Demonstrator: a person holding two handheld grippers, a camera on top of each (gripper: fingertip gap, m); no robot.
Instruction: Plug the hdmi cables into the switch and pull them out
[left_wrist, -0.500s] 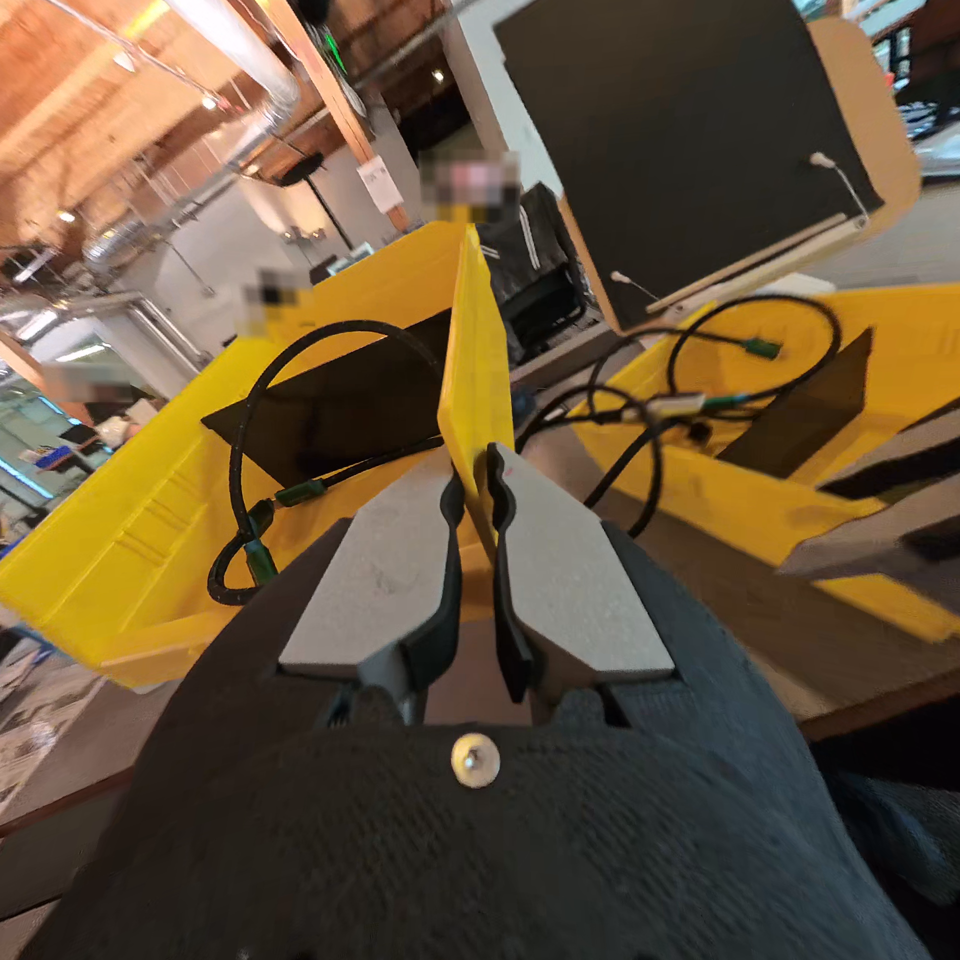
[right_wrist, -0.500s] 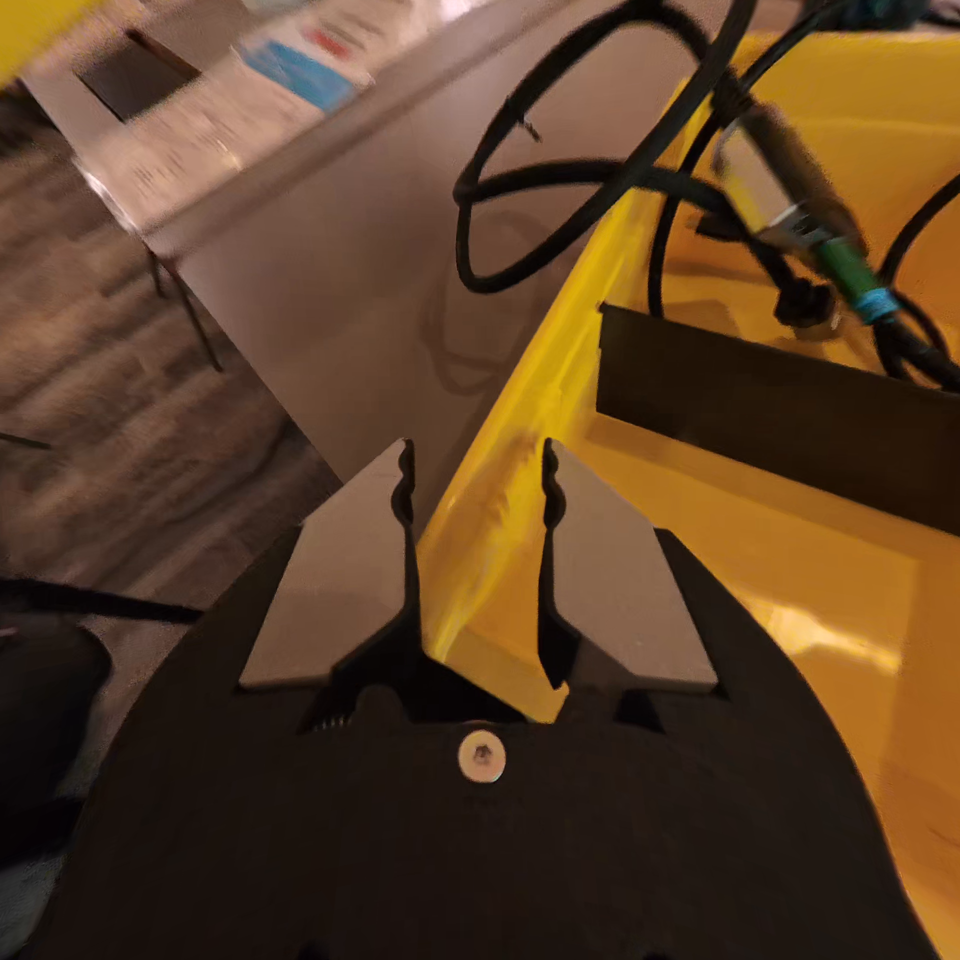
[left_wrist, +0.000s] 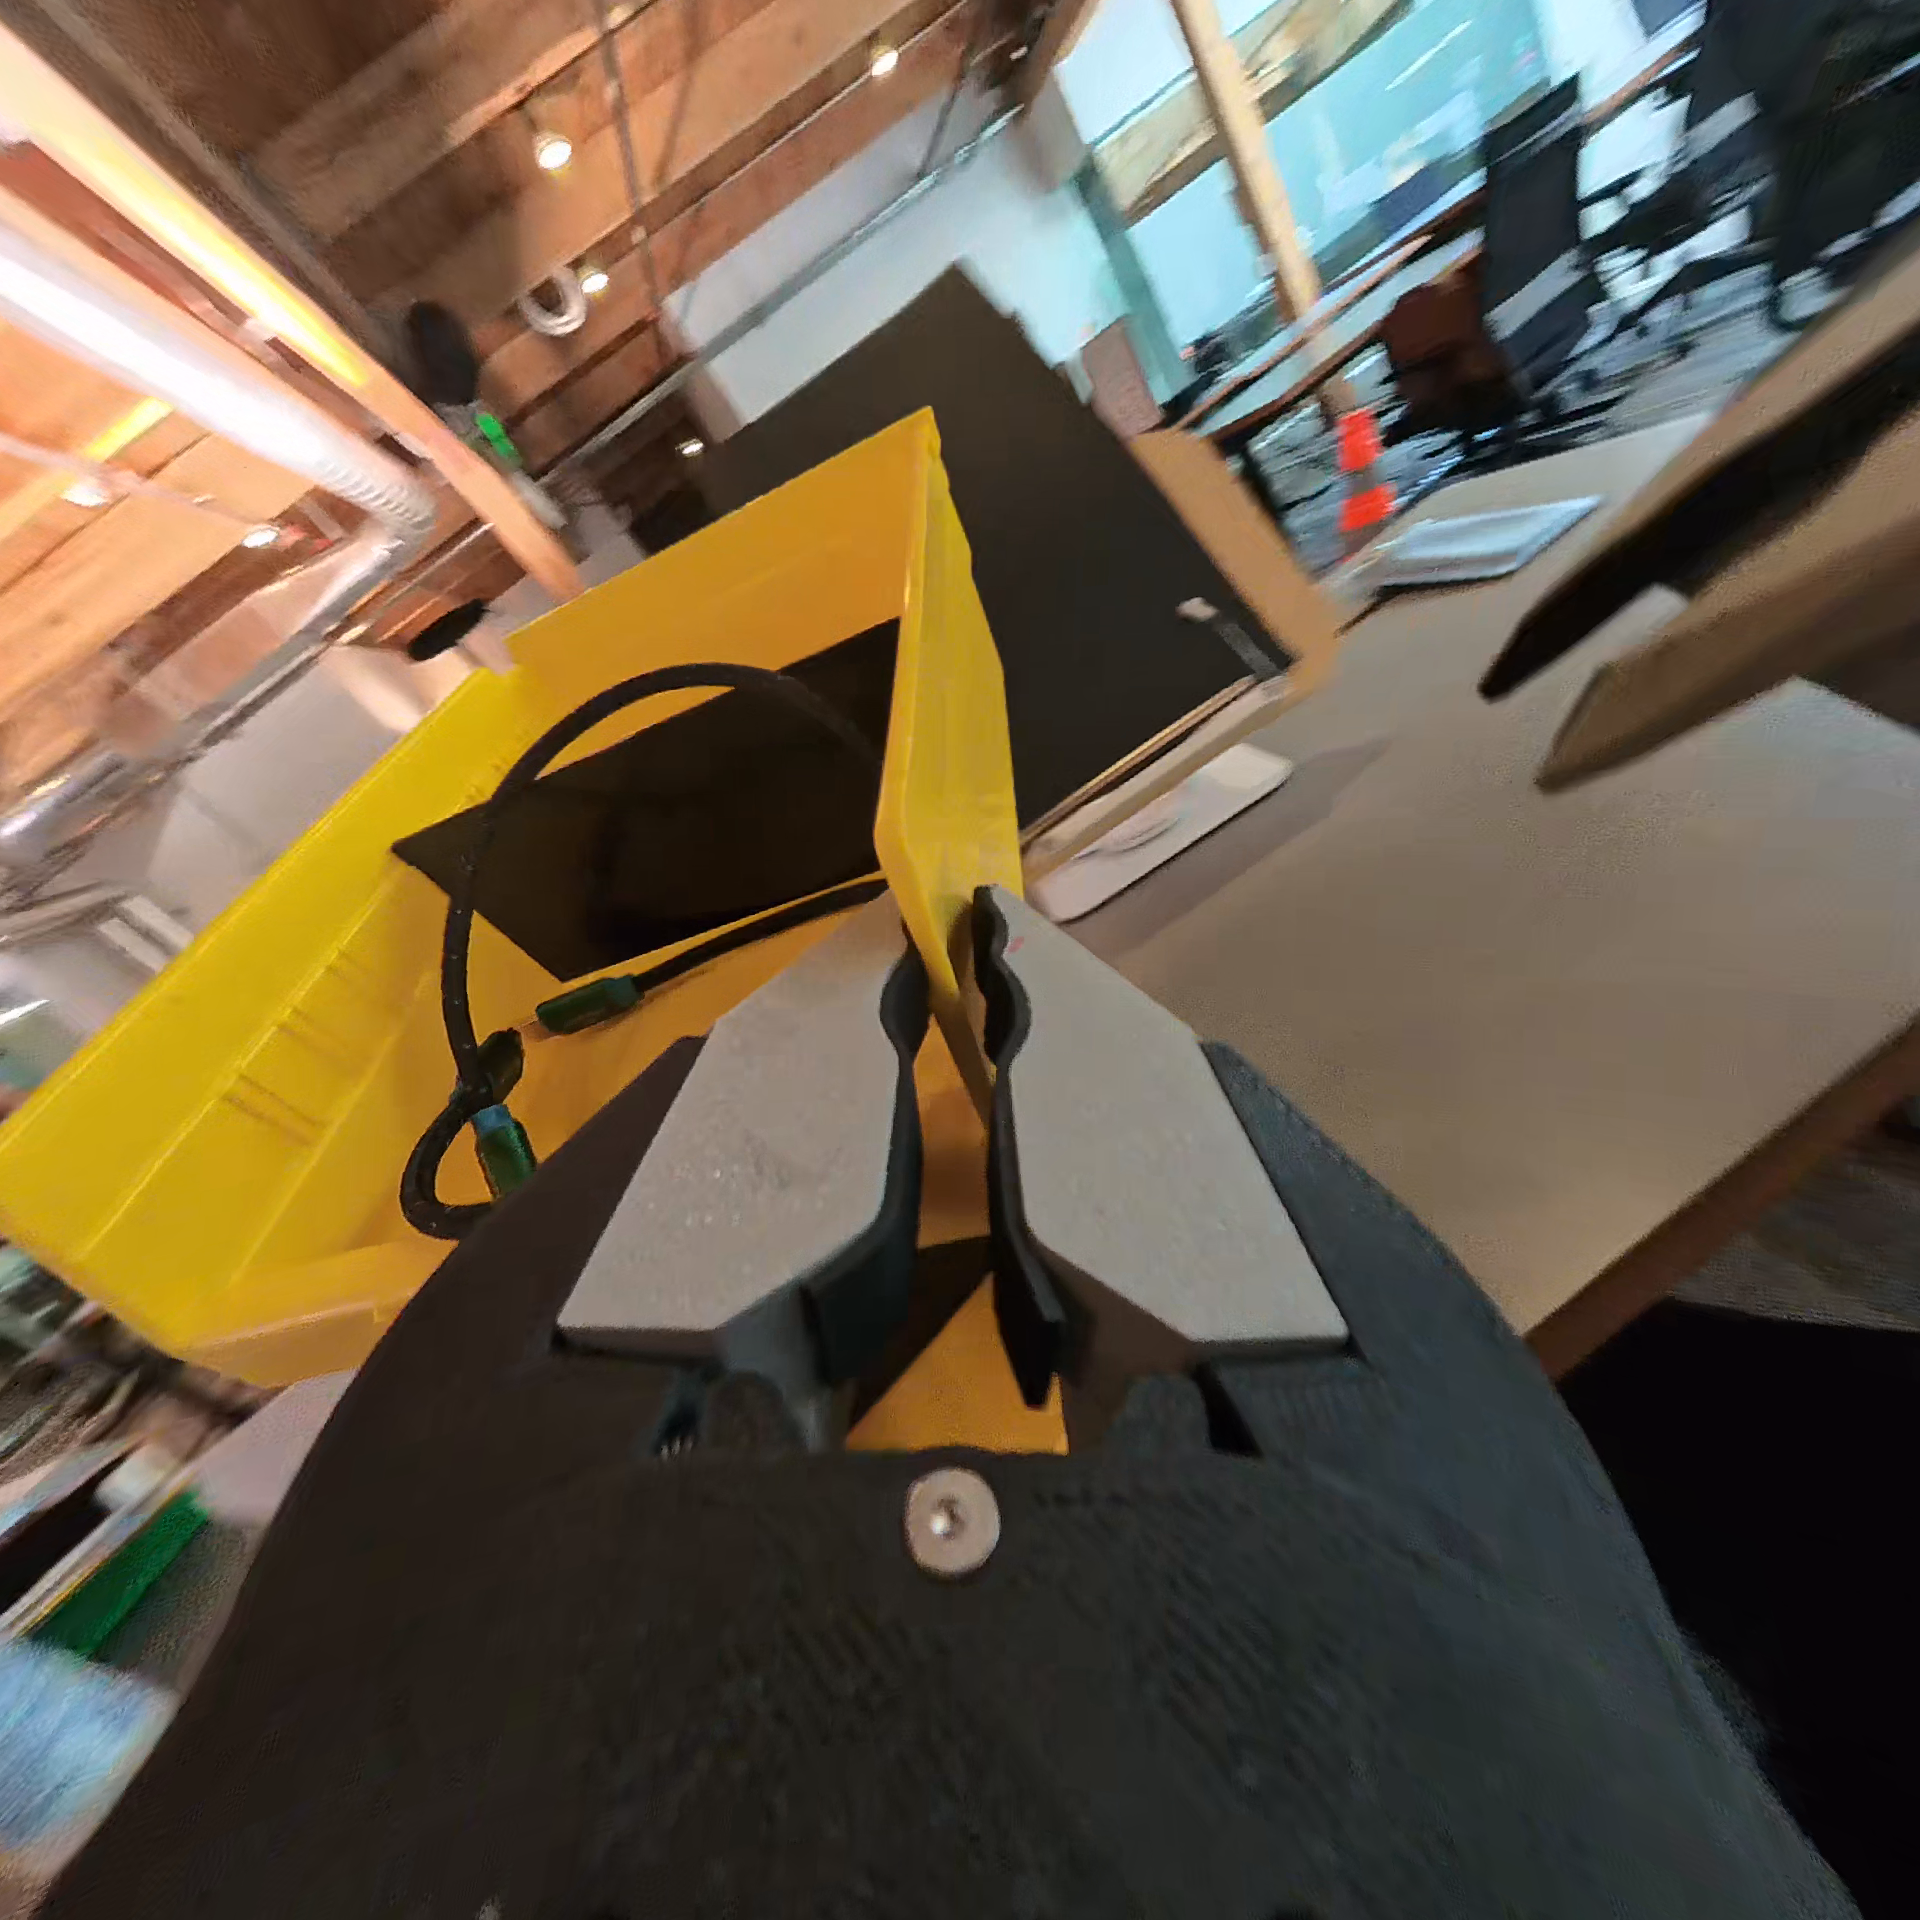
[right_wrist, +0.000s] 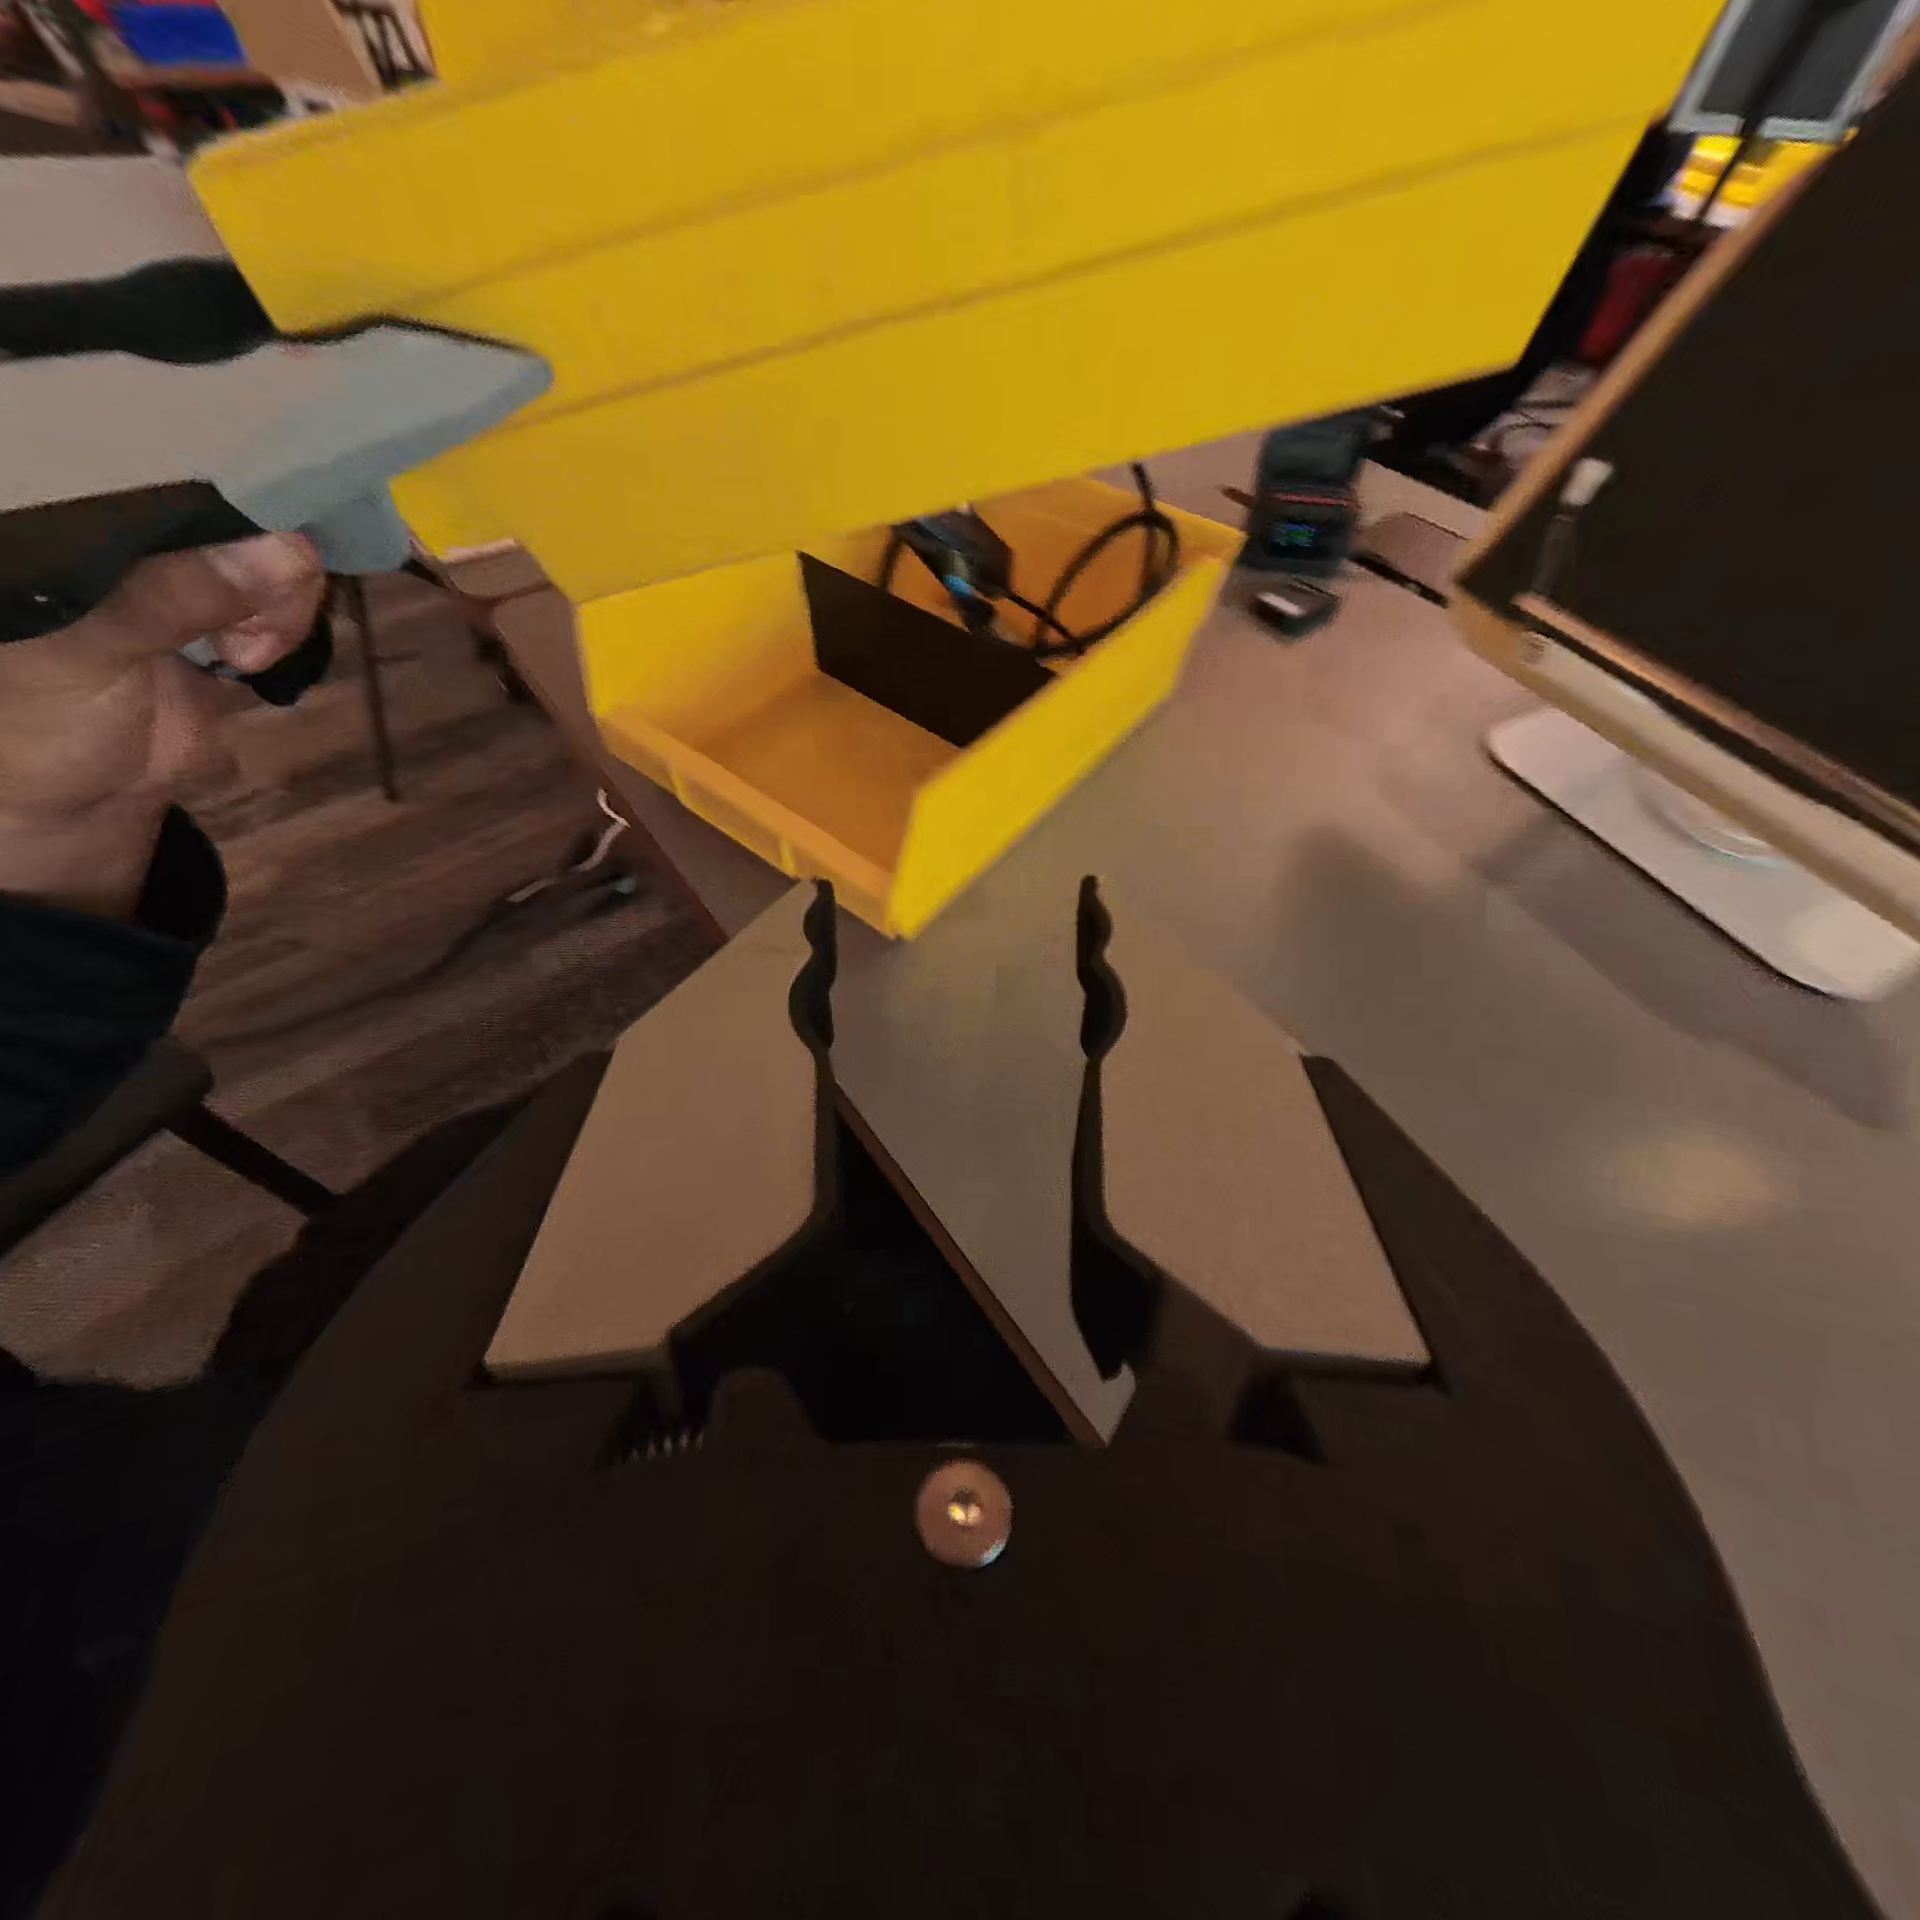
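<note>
My left gripper (left_wrist: 951, 914) is shut on the side wall of a yellow bin (left_wrist: 727, 623) and holds it tilted in the air. Inside lie a black HDMI cable (left_wrist: 468, 935) with green plugs (left_wrist: 587, 1006) and a black divider (left_wrist: 707, 810). In the right wrist view this lifted bin (right_wrist: 935, 260) fills the top, with a left gripper finger (right_wrist: 312, 416) on it. My right gripper (right_wrist: 953, 894) is open and empty above the table. Just ahead of it a second yellow bin (right_wrist: 790, 758) on the table holds black cables (right_wrist: 1101, 582). The switch is not clearly visible.
A black monitor back (right_wrist: 1766, 416) on a pale stand base (right_wrist: 1714, 862) stands at the right of the grey table (right_wrist: 1455, 1143). A small black device with a lit screen (right_wrist: 1299, 520) sits behind the second bin. A hand (right_wrist: 104, 707) holds the left gripper. One gripper's finger ends stand about 15 cm off the other's.
My right gripper has come off the second bin's wall and pulled back, open. My left gripper has lifted and swung its bin up and away from the second bin.
</note>
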